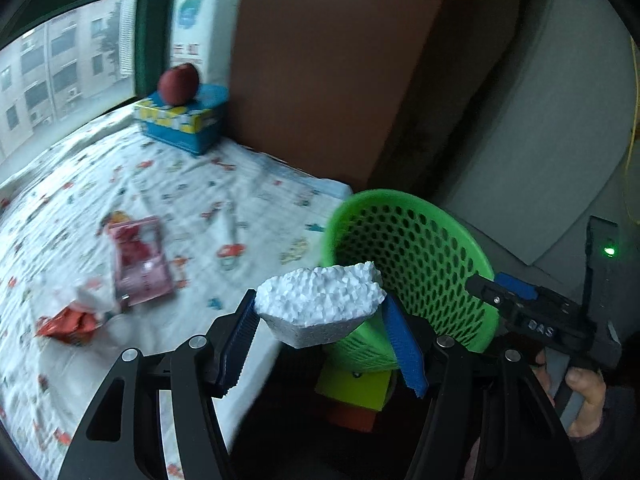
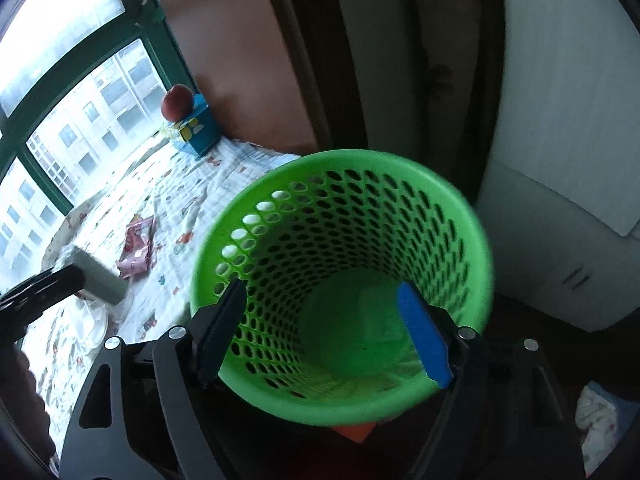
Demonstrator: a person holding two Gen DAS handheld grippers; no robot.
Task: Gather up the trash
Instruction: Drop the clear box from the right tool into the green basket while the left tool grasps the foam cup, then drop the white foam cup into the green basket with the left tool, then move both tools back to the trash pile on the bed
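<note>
Foam chunk [image 1: 320, 304] clamped in my left hand-held gripper [image 1: 324, 340]; right hand-held gripper [image 2: 324, 336] spread apart, empty, over green basket [image 2: 460, 216].

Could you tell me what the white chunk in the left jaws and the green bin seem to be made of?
White chunk: most likely expanded polystyrene foam; its broken face is matt white and pebbly with small beads. Green bin: apparently moulded plastic, smooth with a slight sheen, its wall pierced by even rows of oval holes under a solid rolled rim.

The right gripper [image 2: 326, 328] hangs over the green basket [image 2: 460, 208], jaws apart with nothing between them.
</note>
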